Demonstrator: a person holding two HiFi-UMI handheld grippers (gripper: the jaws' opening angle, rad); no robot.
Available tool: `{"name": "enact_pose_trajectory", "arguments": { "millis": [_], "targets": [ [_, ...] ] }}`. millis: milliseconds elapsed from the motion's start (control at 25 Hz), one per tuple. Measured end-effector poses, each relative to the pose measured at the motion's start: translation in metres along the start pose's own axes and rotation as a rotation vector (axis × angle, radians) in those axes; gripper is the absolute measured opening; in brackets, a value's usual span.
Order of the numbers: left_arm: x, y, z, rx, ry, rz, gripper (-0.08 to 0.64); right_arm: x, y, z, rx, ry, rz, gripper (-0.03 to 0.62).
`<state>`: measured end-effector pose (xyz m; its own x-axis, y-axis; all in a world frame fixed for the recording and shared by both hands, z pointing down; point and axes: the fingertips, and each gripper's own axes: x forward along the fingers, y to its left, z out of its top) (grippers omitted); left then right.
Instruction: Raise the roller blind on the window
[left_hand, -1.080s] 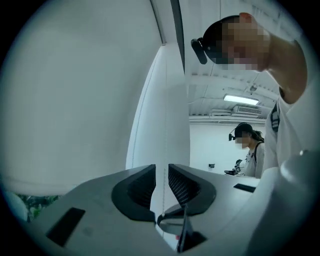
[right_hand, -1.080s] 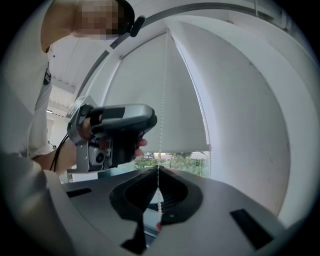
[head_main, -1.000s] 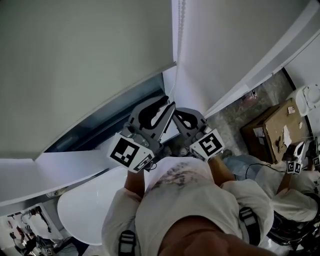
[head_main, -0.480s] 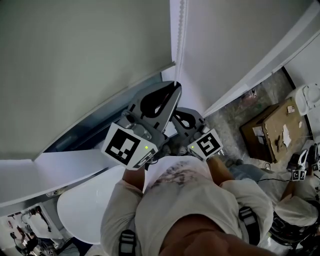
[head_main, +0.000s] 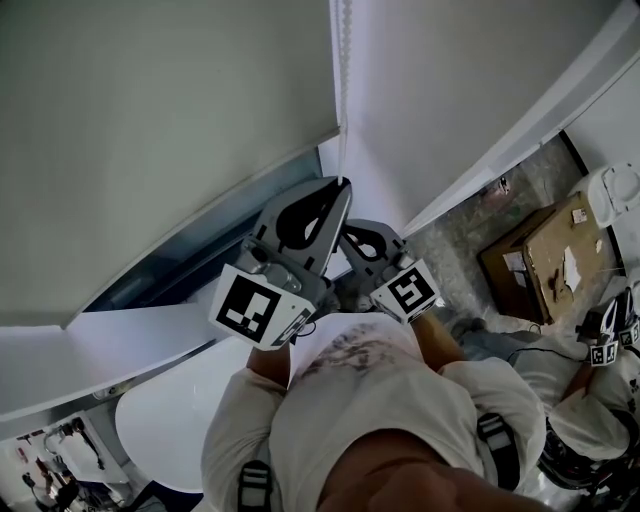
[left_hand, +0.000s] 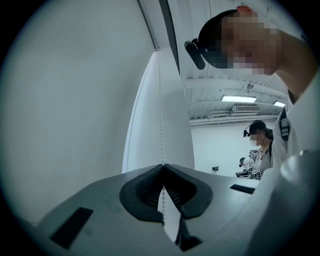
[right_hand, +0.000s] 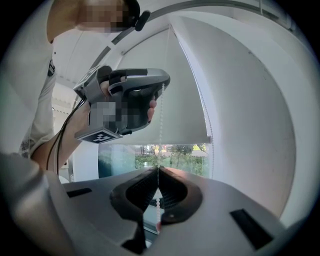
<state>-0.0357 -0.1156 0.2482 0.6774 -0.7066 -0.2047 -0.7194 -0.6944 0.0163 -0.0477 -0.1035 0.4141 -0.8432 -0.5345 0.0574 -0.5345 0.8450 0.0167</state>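
Note:
The pale roller blind (head_main: 160, 130) covers most of the window, its bottom edge above a strip of dark glass (head_main: 200, 255). In the right gripper view the blind (right_hand: 172, 105) ends above the glass (right_hand: 172, 154), with greenery outside. A white bead chain (head_main: 343, 60) hangs at the blind's right side. My left gripper (head_main: 340, 184) is shut on the chain, higher up. Just below it my right gripper (head_main: 345, 232) is shut on the same chain. In the gripper views the bead chain (left_hand: 161, 125) enters the shut left gripper (left_hand: 162, 166) and the shut right gripper (right_hand: 158, 169).
A white sill (head_main: 120, 335) runs below the window, with a round white table (head_main: 180, 410) under it. A cardboard box (head_main: 545, 262) lies on the floor at right, next to another person (head_main: 600, 380) holding grippers. A white wall (head_main: 470, 90) rises right of the chain.
My left gripper has climbed the chain from beside the right gripper to a spot above it. The right gripper has stayed about where it was.

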Motion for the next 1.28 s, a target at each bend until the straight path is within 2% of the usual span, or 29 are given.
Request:
{"name": "enact_pose_trajectory", "arguments": {
  "millis": [200,480,720,1280],
  "targets": [
    [0.007,-0.001,-0.022,-0.021,0.034,0.01,0.008,-0.003,-0.008,-0.018,-0.009,0.033,0.011,0.063],
    [0.017,-0.01,-0.058,-0.061,0.079,0.015,0.008,-0.017,-0.021,-0.052,0.048,0.103,0.007,0.063],
    [0.004,-0.002,-0.088,-0.098,0.118,0.031,0.008,-0.012,-0.013,-0.09,0.084,0.179,0.017,0.063],
    [-0.011,0.005,-0.14,-0.166,0.173,0.046,0.008,-0.004,-0.01,-0.137,0.113,0.247,0.025,0.063]
  ]
}}
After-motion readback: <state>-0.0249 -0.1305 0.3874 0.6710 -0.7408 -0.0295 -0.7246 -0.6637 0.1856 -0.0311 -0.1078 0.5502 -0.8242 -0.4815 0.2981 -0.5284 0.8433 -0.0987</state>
